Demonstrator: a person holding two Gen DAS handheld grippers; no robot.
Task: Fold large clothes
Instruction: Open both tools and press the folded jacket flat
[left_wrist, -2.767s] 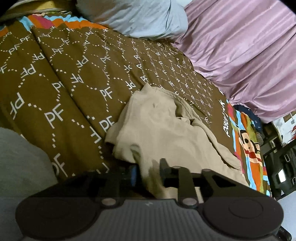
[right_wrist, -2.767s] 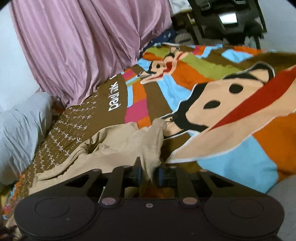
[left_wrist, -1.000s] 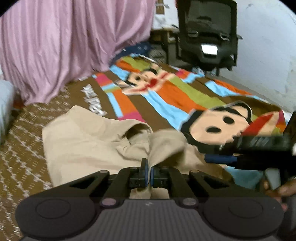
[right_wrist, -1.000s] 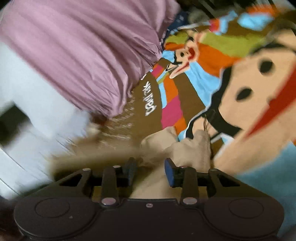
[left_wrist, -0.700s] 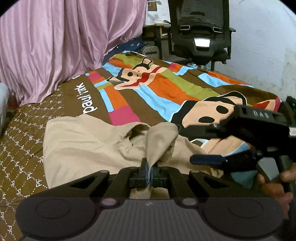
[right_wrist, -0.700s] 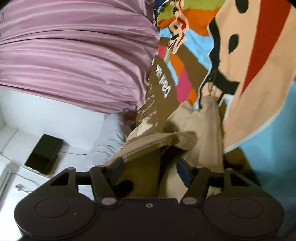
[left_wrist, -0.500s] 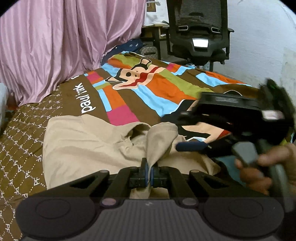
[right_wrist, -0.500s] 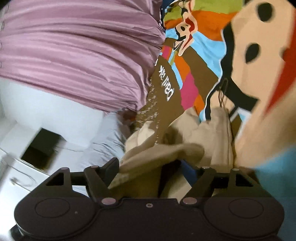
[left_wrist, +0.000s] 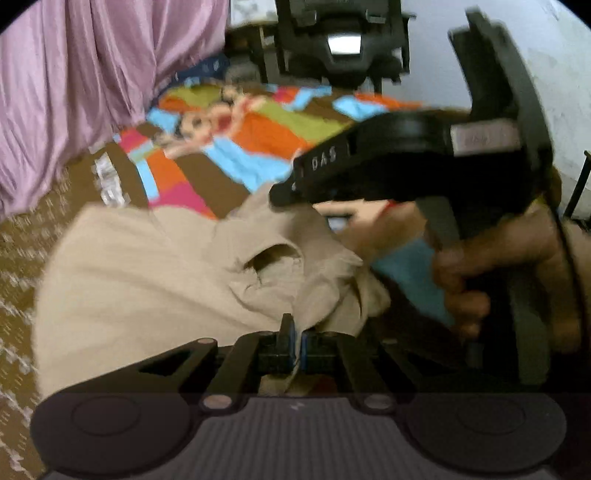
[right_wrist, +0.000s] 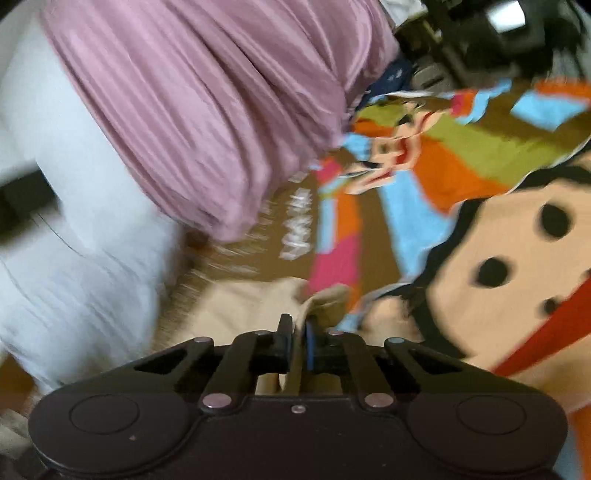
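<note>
Closing within the last half second, the right claw (right_wrist: 298, 341) now pinches a fold of the beige garment (left_wrist: 147, 273) mid-bed (left_wrist: 236, 147). Left claw (left_wrist: 295, 341) also grips it: 2 holds, ready to fold.

left gripper (left_wrist: 298, 341) clamps beige garment (left_wrist: 147, 273) | right gripper (left_wrist: 284, 194) above it

A bedspread (left_wrist: 258, 136) covers the bed, brown with white dotted print at 9 o'clock and bright cartoon monkey panels toward 1 o'clock. A pink curtain (left_wrist: 74, 81) hangs at 10 o'clock. A black office chair (left_wrist: 340, 40) stands at 12 o'clock before a white wall (left_wrist: 480, 48)
</note>
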